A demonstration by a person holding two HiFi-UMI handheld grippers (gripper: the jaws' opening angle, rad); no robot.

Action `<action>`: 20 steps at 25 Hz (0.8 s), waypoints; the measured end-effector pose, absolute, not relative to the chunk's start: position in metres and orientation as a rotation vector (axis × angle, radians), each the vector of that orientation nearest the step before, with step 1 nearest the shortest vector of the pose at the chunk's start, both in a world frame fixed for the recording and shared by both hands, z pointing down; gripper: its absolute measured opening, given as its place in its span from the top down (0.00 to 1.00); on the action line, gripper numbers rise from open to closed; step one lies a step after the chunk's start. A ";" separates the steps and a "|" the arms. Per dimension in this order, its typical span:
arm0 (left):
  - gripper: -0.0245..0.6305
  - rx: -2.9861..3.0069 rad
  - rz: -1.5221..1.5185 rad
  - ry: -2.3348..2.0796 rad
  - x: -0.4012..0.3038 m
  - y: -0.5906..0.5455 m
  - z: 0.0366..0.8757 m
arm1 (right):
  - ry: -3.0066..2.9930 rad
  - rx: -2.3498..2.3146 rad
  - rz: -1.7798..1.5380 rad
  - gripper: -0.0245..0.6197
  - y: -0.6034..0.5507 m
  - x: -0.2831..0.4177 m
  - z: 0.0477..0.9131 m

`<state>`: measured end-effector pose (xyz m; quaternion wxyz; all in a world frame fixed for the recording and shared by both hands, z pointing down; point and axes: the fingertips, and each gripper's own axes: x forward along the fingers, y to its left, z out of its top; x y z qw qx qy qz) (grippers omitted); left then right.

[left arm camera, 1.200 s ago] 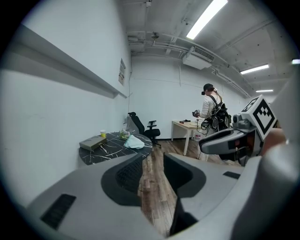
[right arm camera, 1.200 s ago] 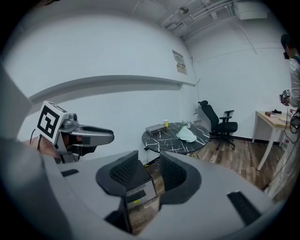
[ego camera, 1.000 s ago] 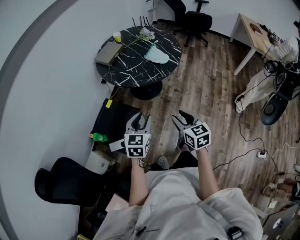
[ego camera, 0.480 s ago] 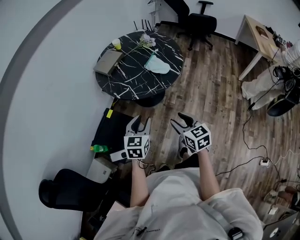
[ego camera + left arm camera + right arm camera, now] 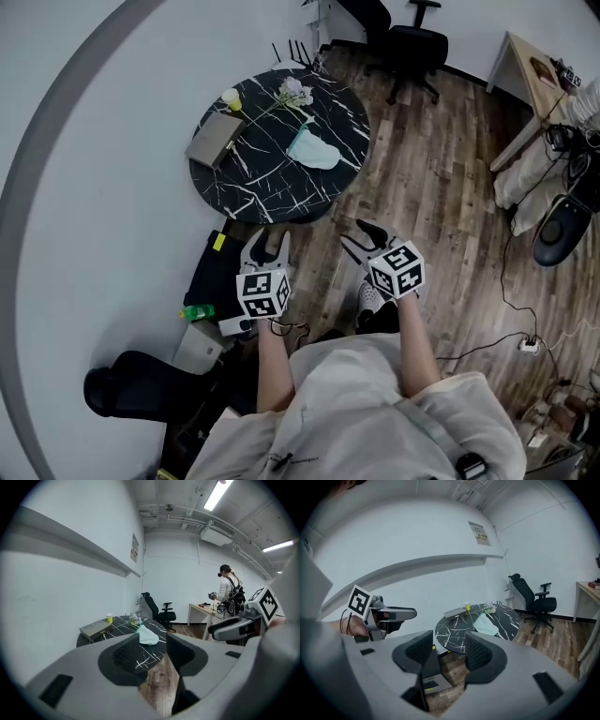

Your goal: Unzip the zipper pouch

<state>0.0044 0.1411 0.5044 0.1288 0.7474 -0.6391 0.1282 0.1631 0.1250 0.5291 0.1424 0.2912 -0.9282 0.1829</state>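
Observation:
The pale teal zipper pouch (image 5: pixel 312 150) lies flat on the round black marble table (image 5: pixel 272 178), toward its right side. It also shows in the left gripper view as the pouch (image 5: pixel 148 637) and in the right gripper view as the pouch (image 5: pixel 486 623). Both grippers are in the air short of the table, side by side. My left gripper (image 5: pixel 267 246) is open and empty, and its jaws have just been opening. My right gripper (image 5: pixel 356 236) is open too, has also just been opening, and has nothing between its fingers. Each points at the table's near edge.
On the table are a flat tan box (image 5: pixel 214 139), a yellow cup (image 5: pixel 232 97) and a flower sprig (image 5: pixel 292 91). A black case (image 5: pixel 217 267) and a green bottle (image 5: pixel 199 311) sit by the wall. An office chair (image 5: pixel 412 42), a wooden desk (image 5: pixel 534 80) and another person (image 5: pixel 229 590) are farther off.
Both grippers have advanced toward the table, which now lies closer below them in the head view. Both pairs of jaws stand wider apart than before.

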 end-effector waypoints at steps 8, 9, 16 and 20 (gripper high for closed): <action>0.68 2.093 0.396 -1.932 0.023 0.098 0.505 | -2.693 0.766 0.560 0.62 0.063 0.190 0.536; 0.68 2.080 0.398 -1.945 0.025 0.094 0.506 | -2.694 0.760 0.567 0.62 0.057 0.193 0.538; 0.70 2.001 0.411 -2.064 0.031 0.080 0.492 | -2.703 0.736 0.633 0.62 0.021 0.217 0.540; 0.71 1.980 0.387 -2.082 0.029 0.070 0.493 | -2.724 0.791 0.678 0.65 0.001 0.226 0.541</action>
